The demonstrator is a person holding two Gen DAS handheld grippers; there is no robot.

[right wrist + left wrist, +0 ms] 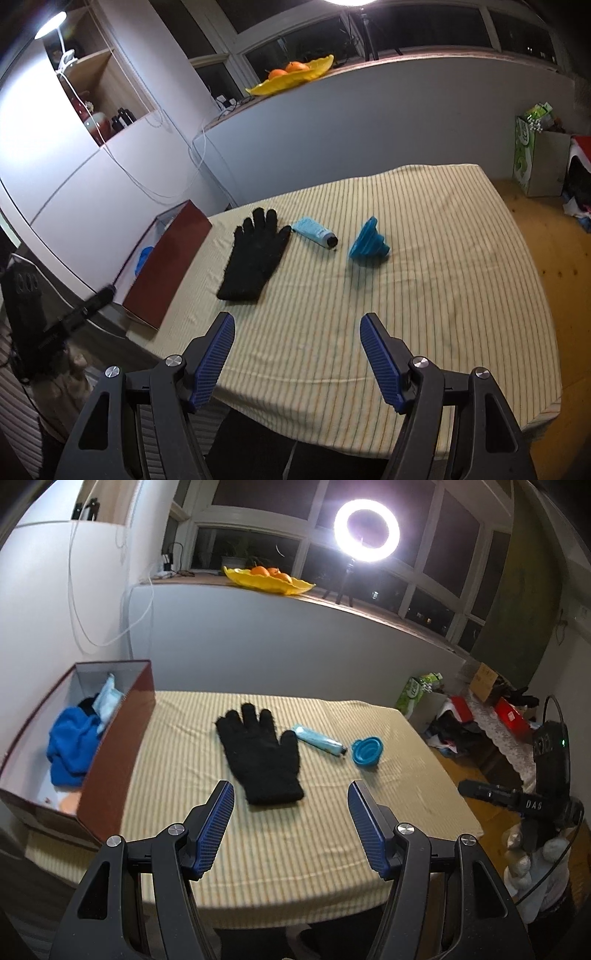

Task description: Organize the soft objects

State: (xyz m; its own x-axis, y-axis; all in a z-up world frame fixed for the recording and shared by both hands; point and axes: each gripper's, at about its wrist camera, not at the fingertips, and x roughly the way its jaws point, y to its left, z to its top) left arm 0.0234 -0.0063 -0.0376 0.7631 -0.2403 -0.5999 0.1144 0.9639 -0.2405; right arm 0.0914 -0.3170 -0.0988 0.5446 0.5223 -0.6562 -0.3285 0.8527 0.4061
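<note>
A black fuzzy glove (258, 755) lies flat on the striped yellow tablecloth (295, 849); it also shows in the right wrist view (255, 256). Right of it lie a light blue tube (319, 740) (314, 230) and a blue collapsible funnel (366, 750) (367, 245). A brown open box (110, 760) (166, 266) at the table's left holds a blue cloth (70, 746) and a pale packet (107, 699). My left gripper (291, 794) is open and empty just short of the glove's cuff. My right gripper (297, 325) is open and empty over the near table.
A yellow fruit bowl with oranges (269, 578) and a ring light (366, 530) stand on the far window ledge. White cables (79, 627) hang on the left wall. Bags and clutter (480, 709) sit on the floor to the right. The right gripper's body (517, 801) shows in the left wrist view.
</note>
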